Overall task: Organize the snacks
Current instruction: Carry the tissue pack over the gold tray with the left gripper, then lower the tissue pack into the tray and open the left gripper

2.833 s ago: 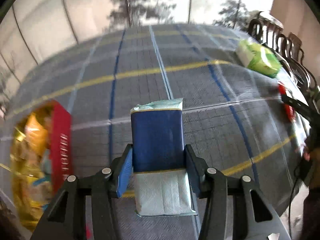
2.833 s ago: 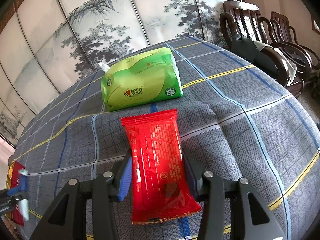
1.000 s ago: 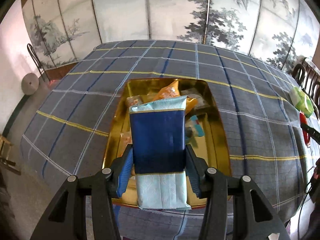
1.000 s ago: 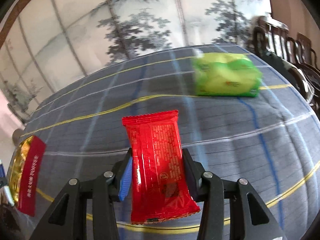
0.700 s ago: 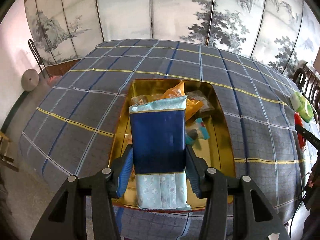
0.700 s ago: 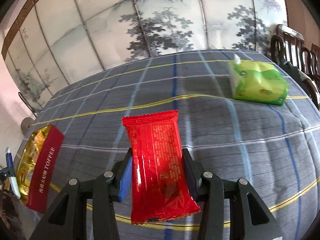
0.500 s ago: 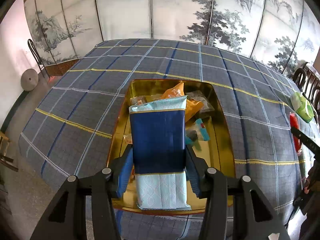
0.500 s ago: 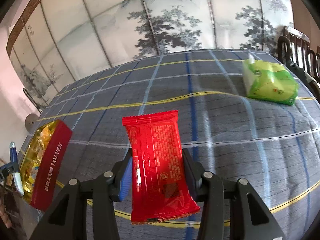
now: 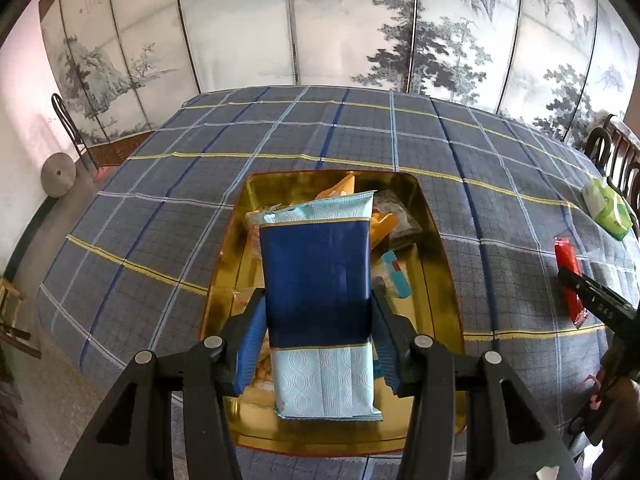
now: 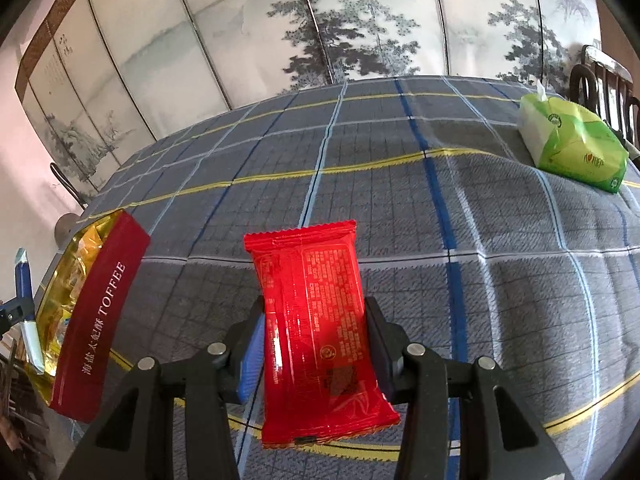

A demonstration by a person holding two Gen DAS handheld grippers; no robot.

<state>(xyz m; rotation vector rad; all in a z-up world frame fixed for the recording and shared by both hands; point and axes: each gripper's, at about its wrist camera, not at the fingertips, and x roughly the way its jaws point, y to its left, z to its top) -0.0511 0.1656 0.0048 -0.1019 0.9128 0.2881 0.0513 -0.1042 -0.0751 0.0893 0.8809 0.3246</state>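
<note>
Currently both grippers carry one packet each; neither packet is in the tin yet.

Left side: left gripper [image 9: 318, 344] is clamped on the blue-and-pale snack packet [image 9: 318, 272], pads pressing its two long edges, packet pointing away from the camera. It hangs above the gold tin [image 9: 438, 236], which already holds several loose wrapped snacks [image 9: 394, 274] toward the far end. Risk 1: the packet is long compared with the free floor of the tin; released from this height it could land on the heap and slide, or tip against the near rim. Cause: drop height plus uneven pile. Judgement only.

Middle: plaid tablecloth [image 10: 400, 184] is clear between tin and right gripper. The tin's red side wall [image 10: 98, 312], lettered TOFFEE, faces the right wrist camera, at the left of its view.

Right side: right gripper [image 10: 316, 344] grips the red snack packet [image 10: 316, 320] across its width, above the cloth and well apart from the tin. Risk 2: both hands heading for one tin; the two tools could collide over it if the left has not cleared. Risk 3: glossy film held on the edges only, so the packet may twist or slip in a sideways sweep.

Far right: green tissue pack [image 10: 572, 146] lies on the cloth, not part of the sorting as far as I can judge.
</note>
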